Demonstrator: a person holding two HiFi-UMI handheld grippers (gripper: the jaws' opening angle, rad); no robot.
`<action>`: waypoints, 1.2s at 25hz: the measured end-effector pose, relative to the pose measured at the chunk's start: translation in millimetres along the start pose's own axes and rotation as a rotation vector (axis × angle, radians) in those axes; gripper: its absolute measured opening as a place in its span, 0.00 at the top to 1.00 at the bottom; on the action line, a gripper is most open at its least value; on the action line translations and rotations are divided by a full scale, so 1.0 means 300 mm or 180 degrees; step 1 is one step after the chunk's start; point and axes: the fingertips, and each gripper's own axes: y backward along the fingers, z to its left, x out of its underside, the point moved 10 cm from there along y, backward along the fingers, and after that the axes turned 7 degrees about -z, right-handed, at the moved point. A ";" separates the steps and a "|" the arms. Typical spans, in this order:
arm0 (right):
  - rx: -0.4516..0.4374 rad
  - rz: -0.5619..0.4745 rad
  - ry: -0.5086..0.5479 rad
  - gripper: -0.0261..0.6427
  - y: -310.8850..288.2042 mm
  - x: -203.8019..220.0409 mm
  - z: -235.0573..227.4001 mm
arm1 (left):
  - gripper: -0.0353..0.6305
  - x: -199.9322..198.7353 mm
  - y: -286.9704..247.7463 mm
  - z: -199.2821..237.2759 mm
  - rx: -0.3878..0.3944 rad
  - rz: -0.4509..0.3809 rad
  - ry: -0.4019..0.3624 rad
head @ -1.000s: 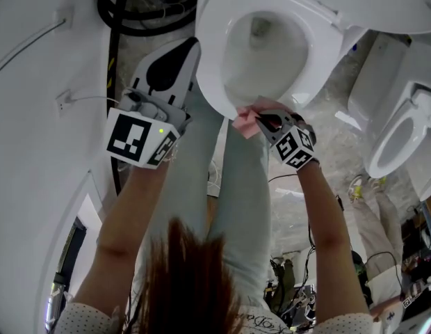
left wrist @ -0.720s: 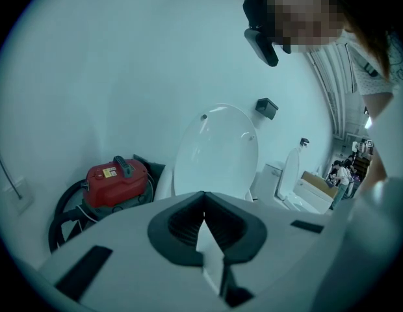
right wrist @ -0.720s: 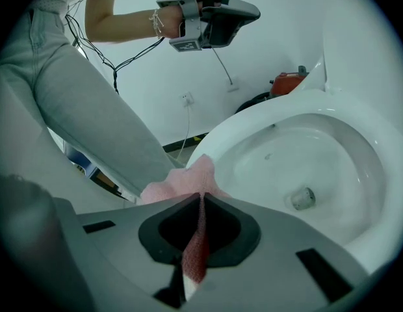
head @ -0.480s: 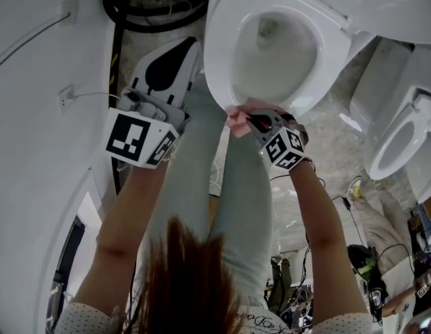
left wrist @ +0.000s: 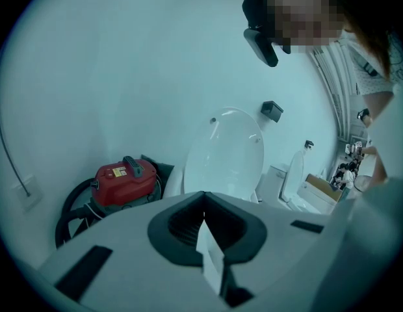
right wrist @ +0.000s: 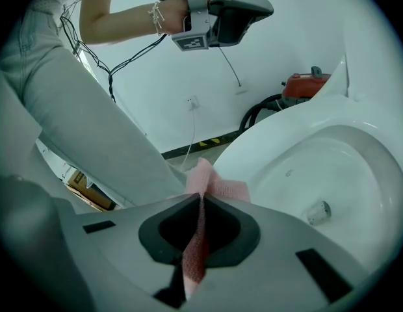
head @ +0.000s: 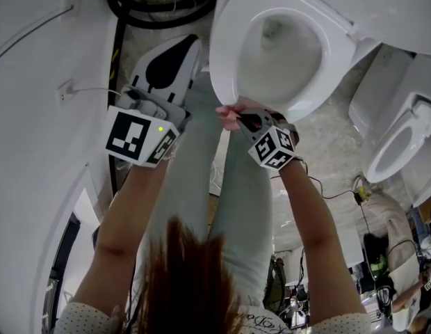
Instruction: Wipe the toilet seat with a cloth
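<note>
A white toilet with its seat (head: 224, 72) down and its lid (left wrist: 224, 151) raised fills the top of the head view. My right gripper (head: 235, 115) is shut on a pink cloth (head: 226, 115) and presses it against the seat's front-left rim. In the right gripper view the cloth (right wrist: 218, 184) bunches at the jaw tips against the seat rim (right wrist: 253, 151), with the bowl (right wrist: 331, 174) beyond. My left gripper (head: 193, 46) hovers left of the toilet, clear of it. Its jaws are shut with nothing between them (left wrist: 203, 208).
A red vacuum cleaner (left wrist: 123, 177) with a black hose (head: 153, 12) stands by the wall left of the toilet. A second toilet (head: 396, 145) stands at the right. The person's legs in pale jeans (head: 201, 186) stand close before the bowl. A wall socket with a cable (head: 62, 92) is at the left.
My right gripper has slid the pink cloth leftward along the seat's front rim. The left gripper has stayed where it was.
</note>
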 end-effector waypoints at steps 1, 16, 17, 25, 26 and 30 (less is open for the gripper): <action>0.0001 -0.0003 -0.0013 0.93 -0.001 -0.002 -0.001 | 0.95 0.000 0.003 0.005 -0.0009 0.0000 0.0005; -0.0001 -0.0241 -0.0157 0.93 -0.060 -0.064 -0.052 | 0.95 0.010 0.011 0.057 -0.0074 0.0030 0.0042; 0.0003 -0.0267 -0.0165 0.93 -0.067 -0.072 -0.058 | 0.95 0.010 0.011 0.062 -0.0078 0.0031 0.0040; -0.0010 -0.0429 -0.0193 0.93 -0.098 -0.129 -0.111 | 0.95 0.008 0.008 0.086 -0.0121 0.0045 0.0044; -0.0017 -0.0421 -0.0163 0.93 -0.102 -0.138 -0.119 | 0.95 0.008 0.004 0.090 -0.0123 0.0044 0.0047; -0.0025 -0.0449 -0.0159 0.93 -0.107 -0.164 -0.156 | 0.95 0.000 -0.005 0.105 -0.0133 0.0033 0.0055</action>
